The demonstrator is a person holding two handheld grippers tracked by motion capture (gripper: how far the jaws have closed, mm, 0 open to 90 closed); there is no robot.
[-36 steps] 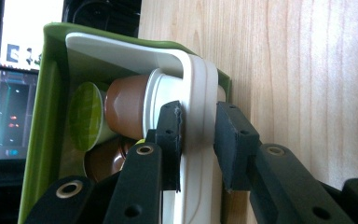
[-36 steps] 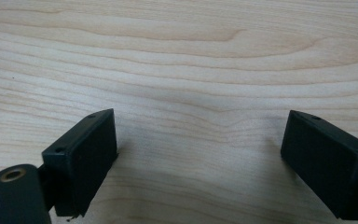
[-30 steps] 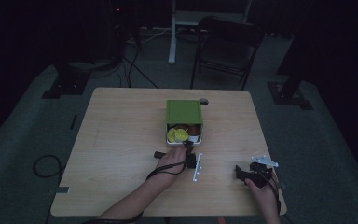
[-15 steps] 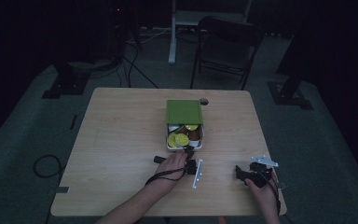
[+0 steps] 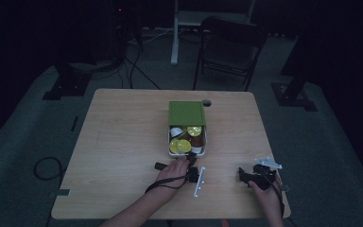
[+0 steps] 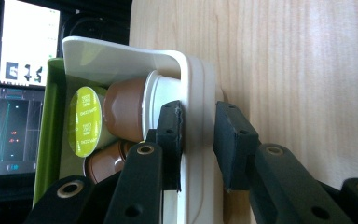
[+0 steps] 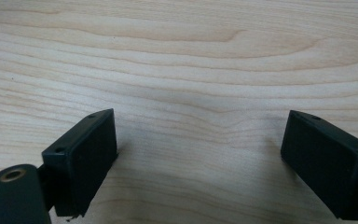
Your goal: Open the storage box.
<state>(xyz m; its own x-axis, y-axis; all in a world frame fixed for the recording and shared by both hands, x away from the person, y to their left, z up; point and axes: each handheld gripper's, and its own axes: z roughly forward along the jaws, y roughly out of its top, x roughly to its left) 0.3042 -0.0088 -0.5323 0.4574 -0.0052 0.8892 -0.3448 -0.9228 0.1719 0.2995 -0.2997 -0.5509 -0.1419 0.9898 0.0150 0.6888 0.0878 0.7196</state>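
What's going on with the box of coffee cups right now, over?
Left gripper shut on box wall. Right gripper open, over bare table. Box half open, green lid slid back, pods inside. Nothing in the way.

White tray [image 6: 193, 93], green lid [image 5: 186, 113], yellow-green-topped brown capsules [image 6: 85, 121].

Small dark print stands on the yellow-green foil lid [image 6: 85, 122] of one capsule in the left gripper view, too blurred to read. The monitor [image 6: 23, 86] behind shows marks and red specks, none legible.
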